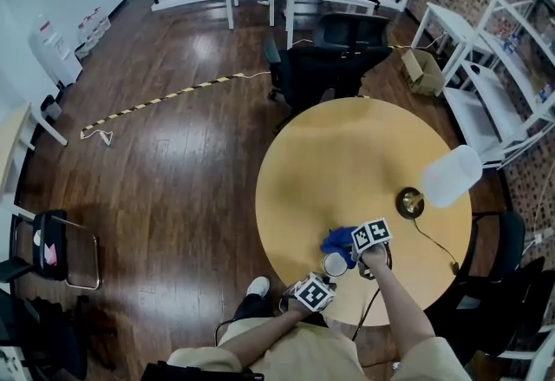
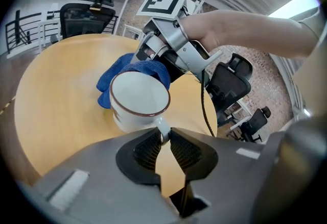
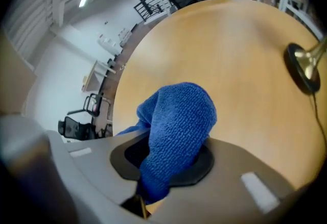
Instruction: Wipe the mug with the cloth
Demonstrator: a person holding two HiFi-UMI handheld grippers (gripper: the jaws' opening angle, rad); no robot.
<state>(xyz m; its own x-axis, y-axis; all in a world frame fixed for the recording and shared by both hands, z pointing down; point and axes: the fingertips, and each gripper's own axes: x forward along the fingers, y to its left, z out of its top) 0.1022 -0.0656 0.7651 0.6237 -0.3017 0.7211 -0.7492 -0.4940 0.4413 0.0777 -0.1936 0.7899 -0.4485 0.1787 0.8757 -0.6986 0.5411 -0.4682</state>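
A white enamel mug [image 2: 137, 100] with a dark rim stands near the front edge of the round wooden table [image 1: 347, 162]. My left gripper [image 2: 163, 135] is shut on the mug's handle. In the head view the mug [image 1: 335, 264] sits between both grippers. My right gripper [image 3: 171, 164] is shut on the blue cloth [image 3: 176, 131], which bulges out from between its jaws. From the left gripper view, the right gripper [image 2: 166, 47] holds the cloth [image 2: 130, 72] against the far side of the mug's rim. In the head view, the cloth [image 1: 336, 240] lies just behind the mug.
A brass-based lamp [image 1: 410, 202] with a white shade [image 1: 451, 176] stands at the table's right; its base [image 3: 302, 67] and a black cord [image 1: 434, 242] lie near my right gripper. Black office chairs [image 1: 334, 58] stand behind the table. White shelving [image 1: 499, 84] lines the right wall.
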